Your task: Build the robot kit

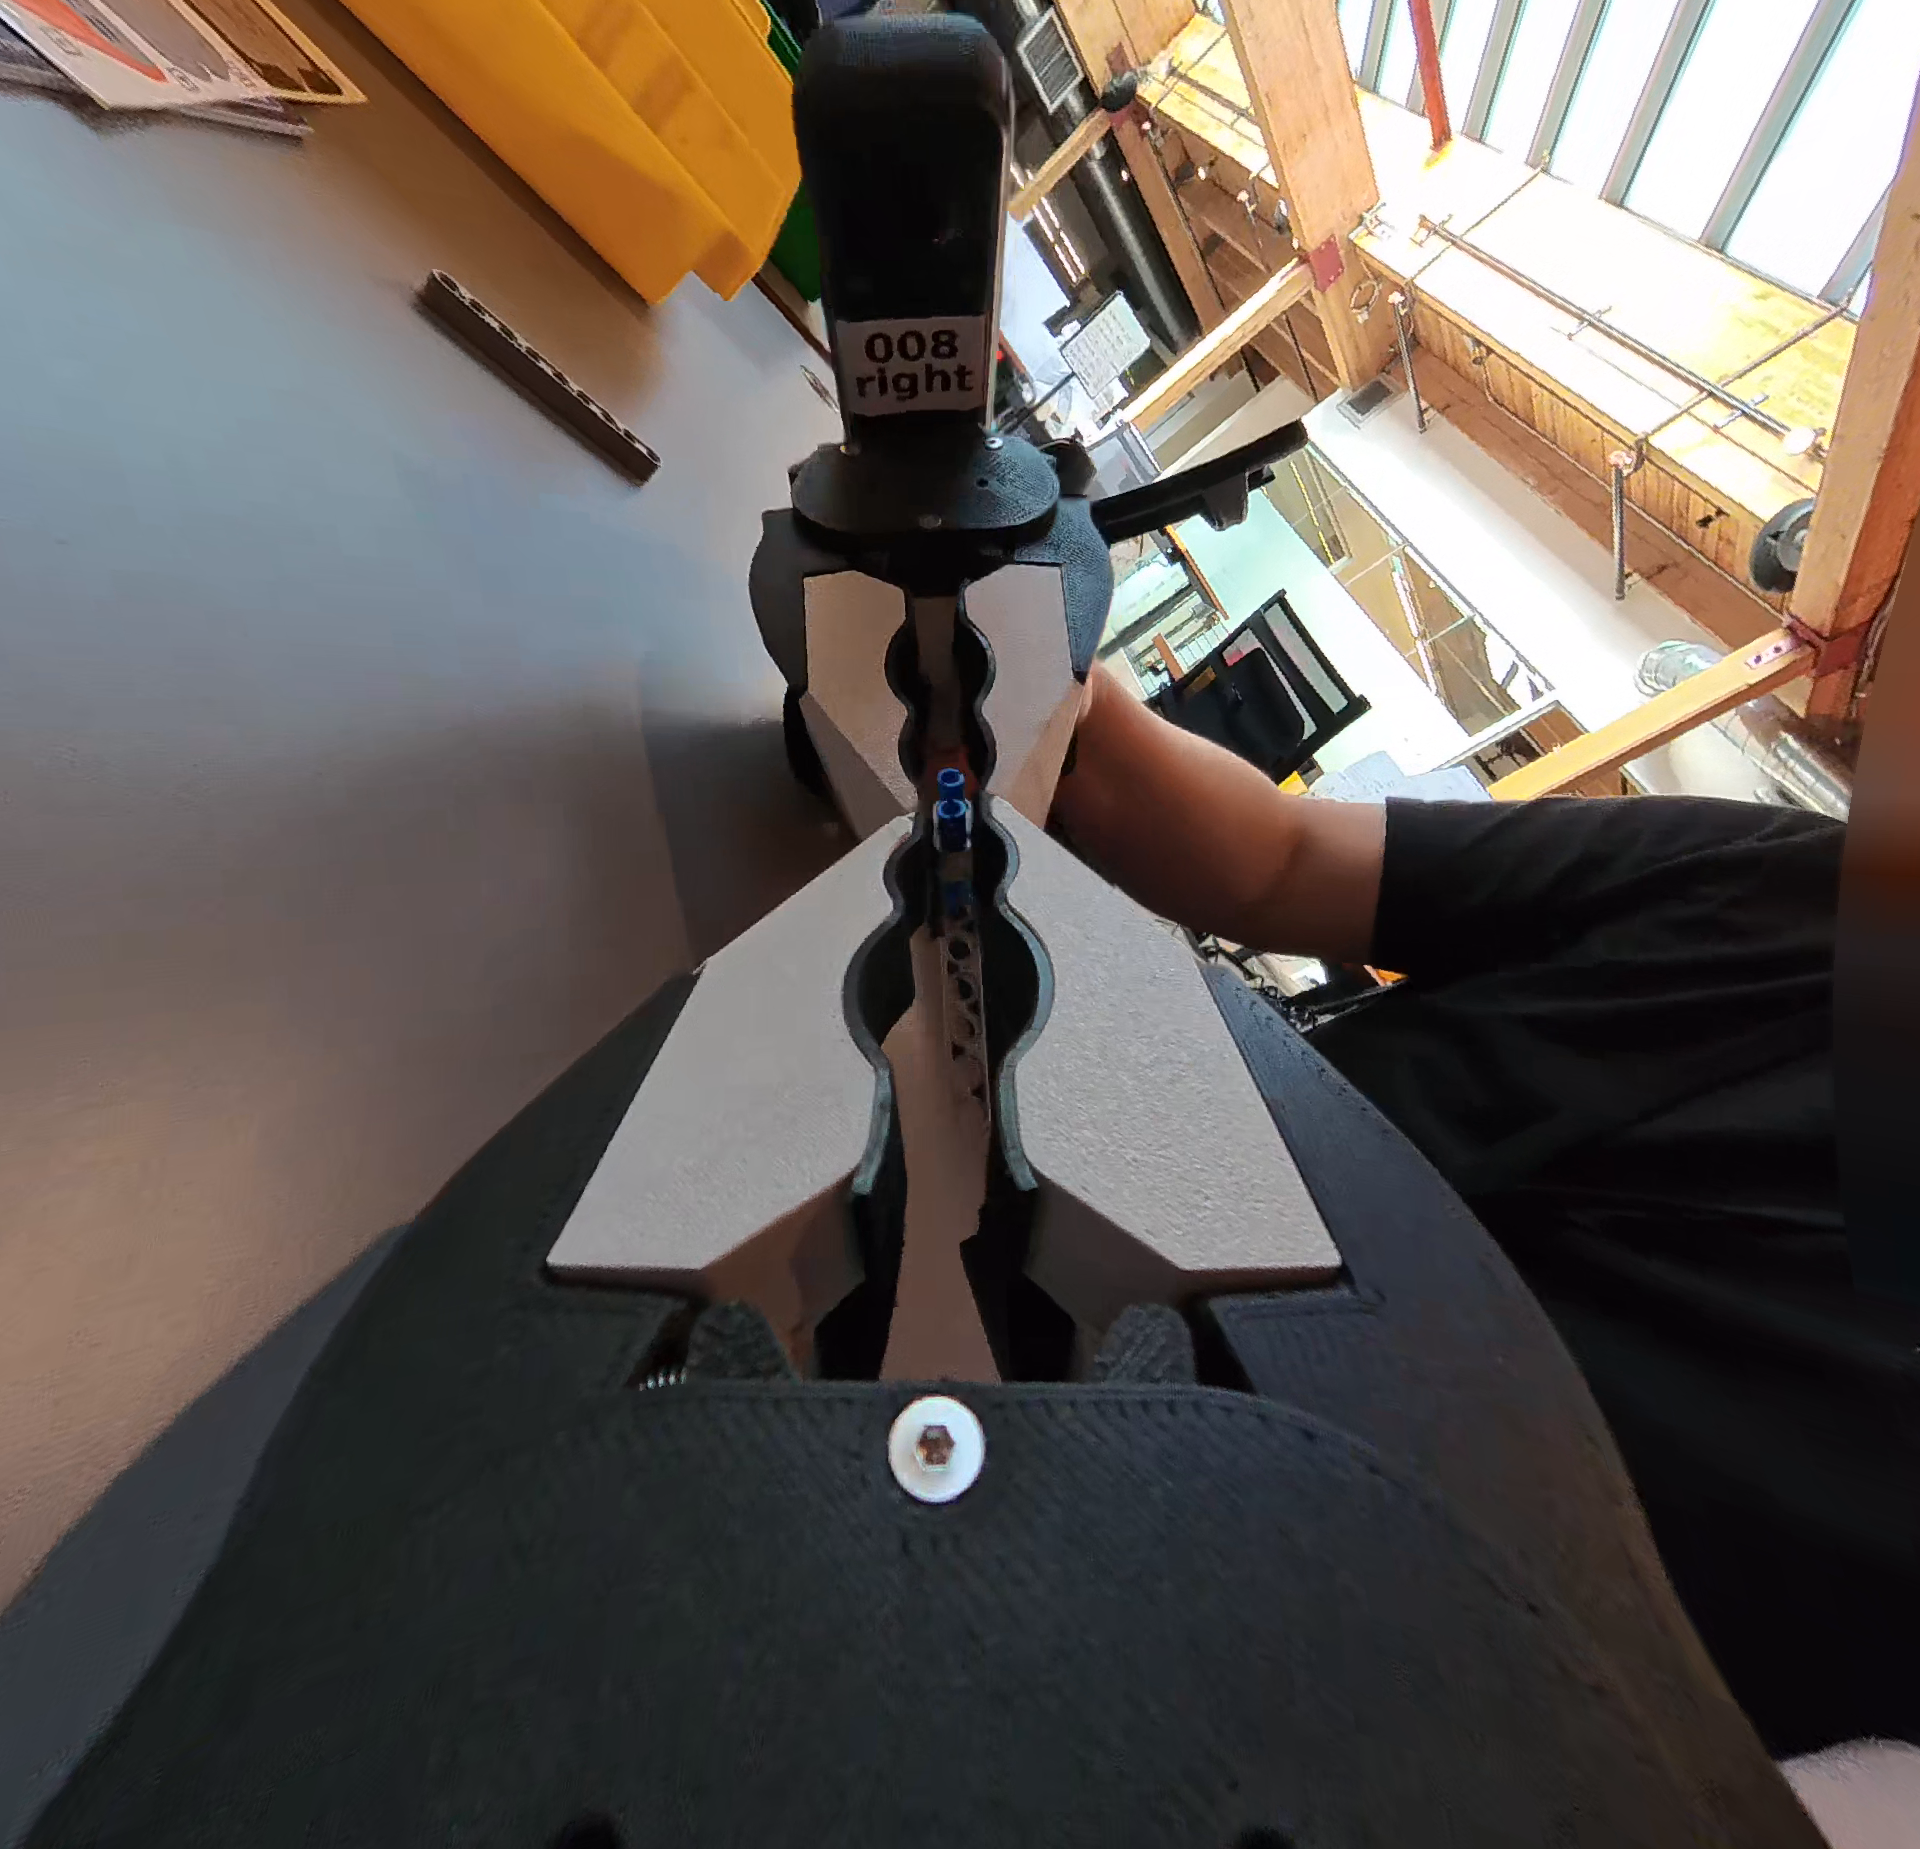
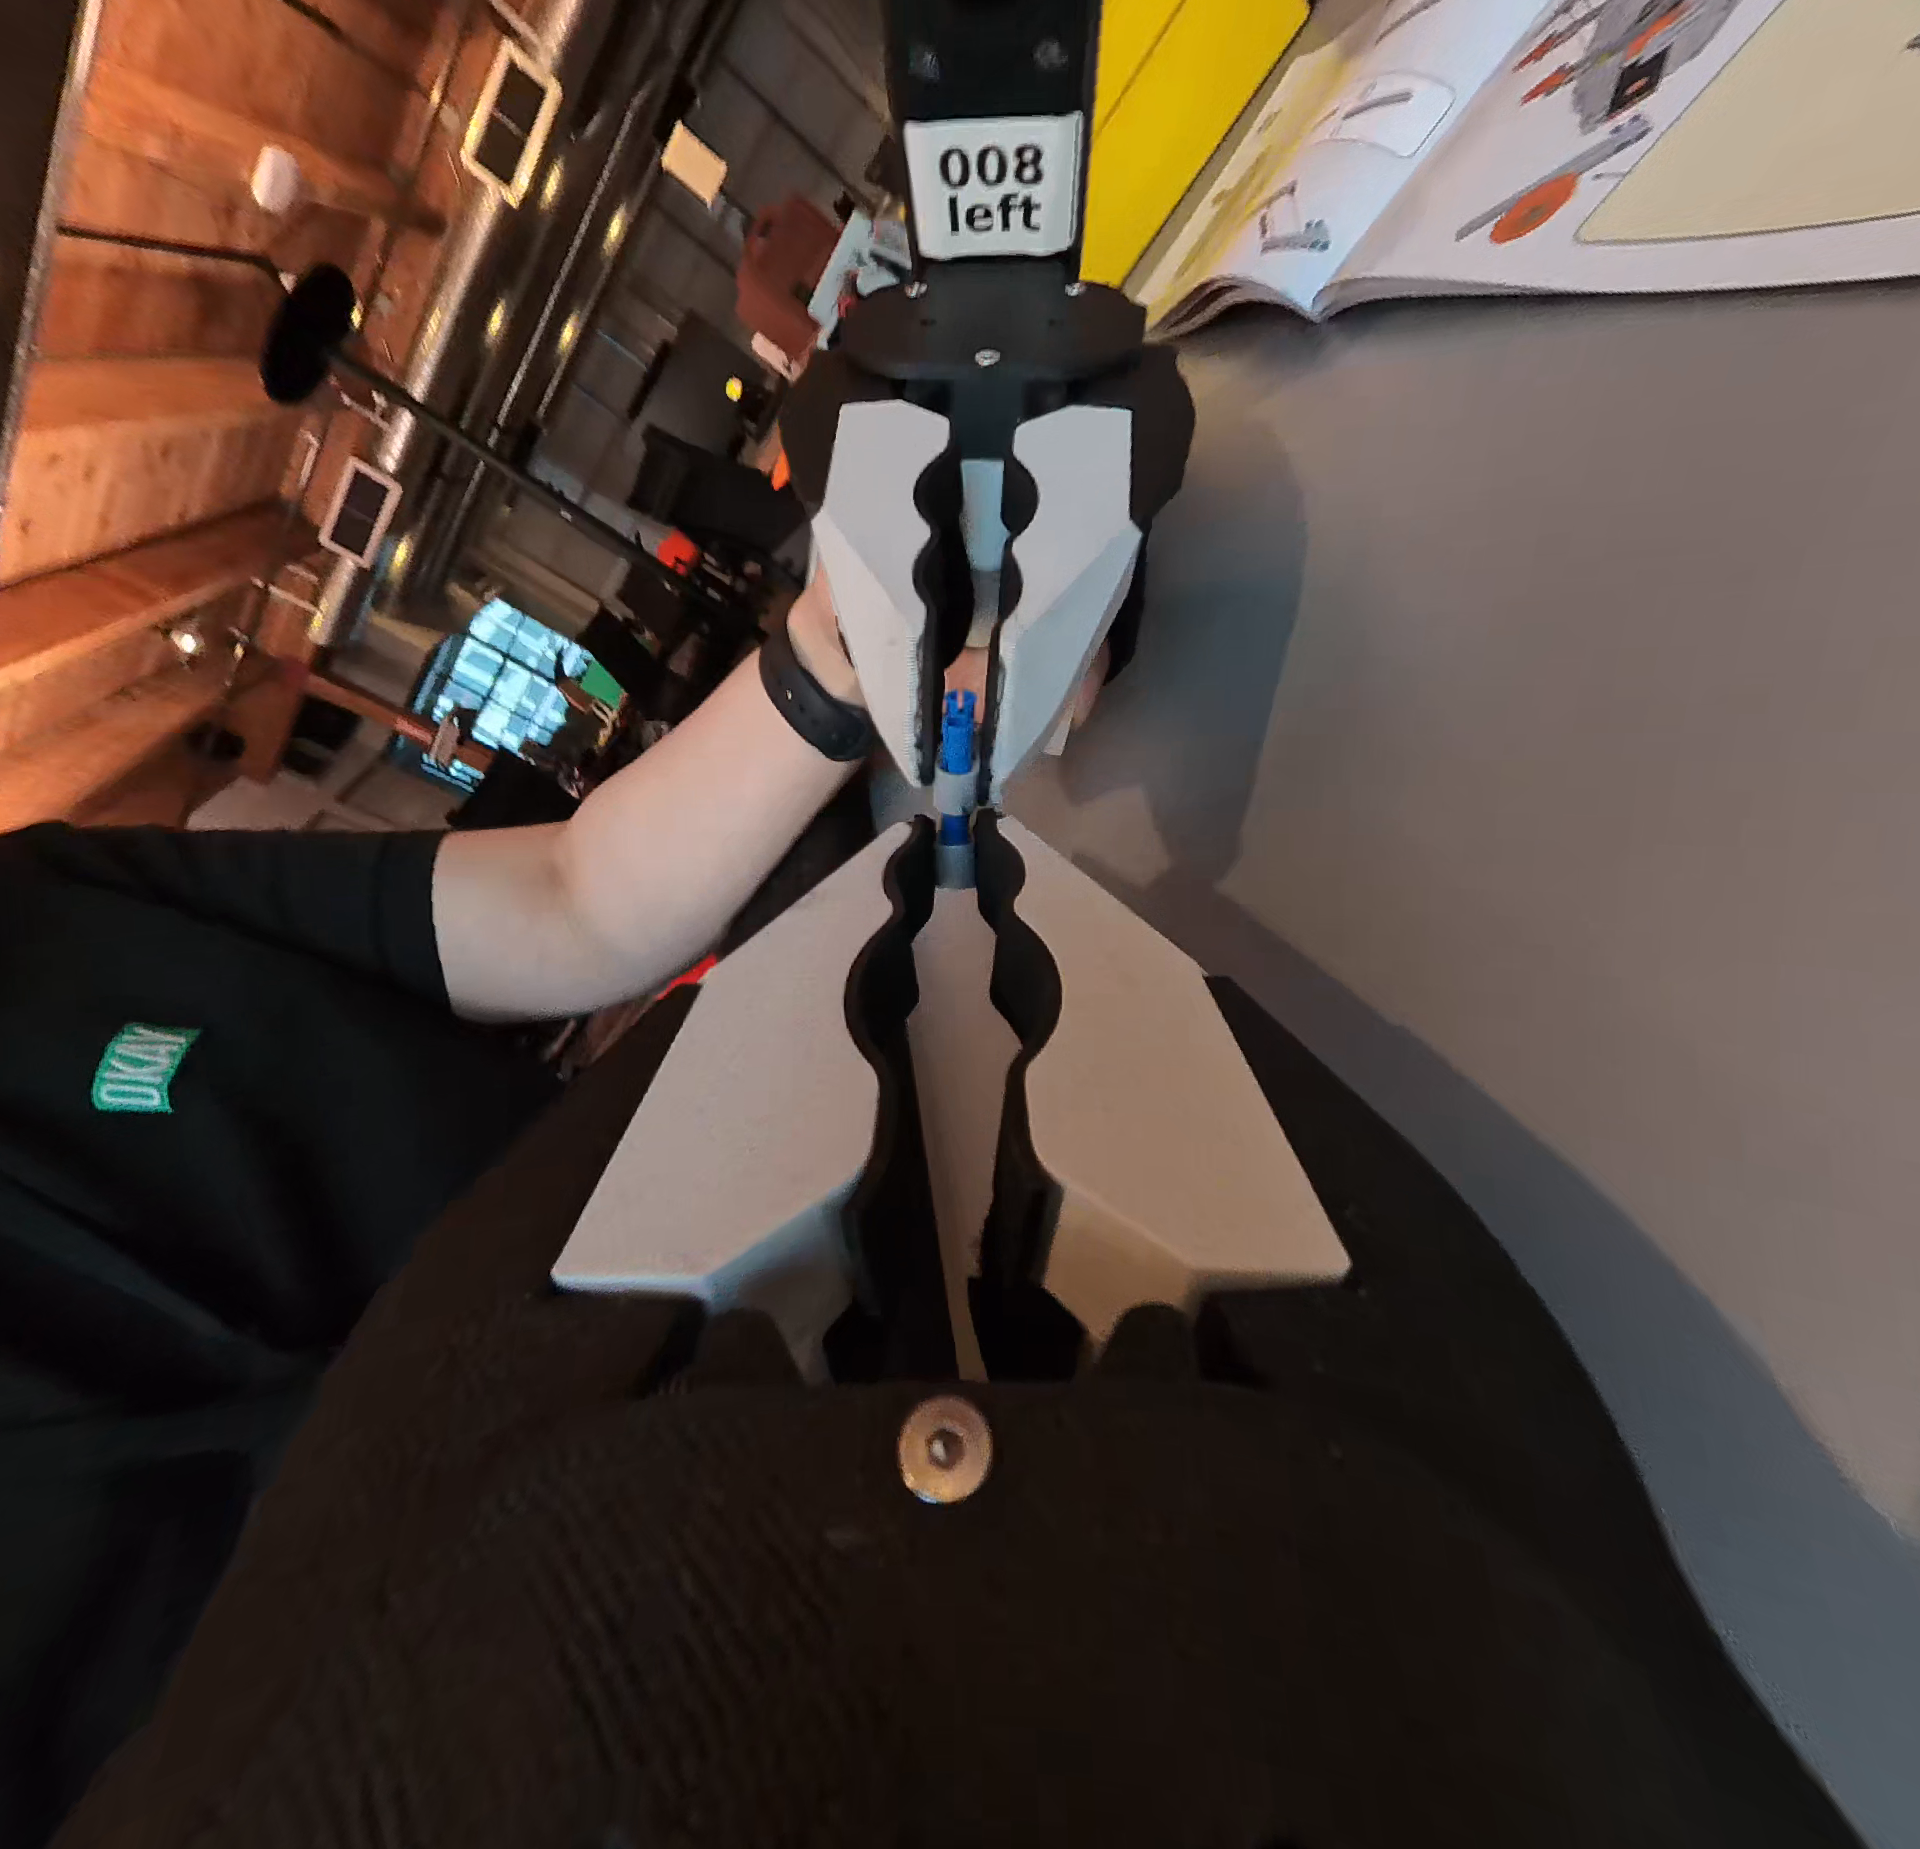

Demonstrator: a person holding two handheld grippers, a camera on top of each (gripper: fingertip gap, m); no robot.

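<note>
meeting tip-to-tip – left gripper [image 1: 951, 843], right gripper [image 2: 956, 833] – blue pins [image 1: 948, 812] half-hidden

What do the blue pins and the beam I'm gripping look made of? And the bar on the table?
Blue pins: glossy moulded plastic by their sheen. Grey beam in the left gripper: matte plastic, a row of round holes. Dark bar on the table: the same holed shape, probably plastic; blur leaves the finish open.

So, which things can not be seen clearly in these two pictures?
- Left wrist view: most of the grey holed beam is hidden by the left gripper.
- Right wrist view: the blue pin is too small to tell how it joins; right gripper covers its base.
- Open booklet: cut off by the edge.
</note>
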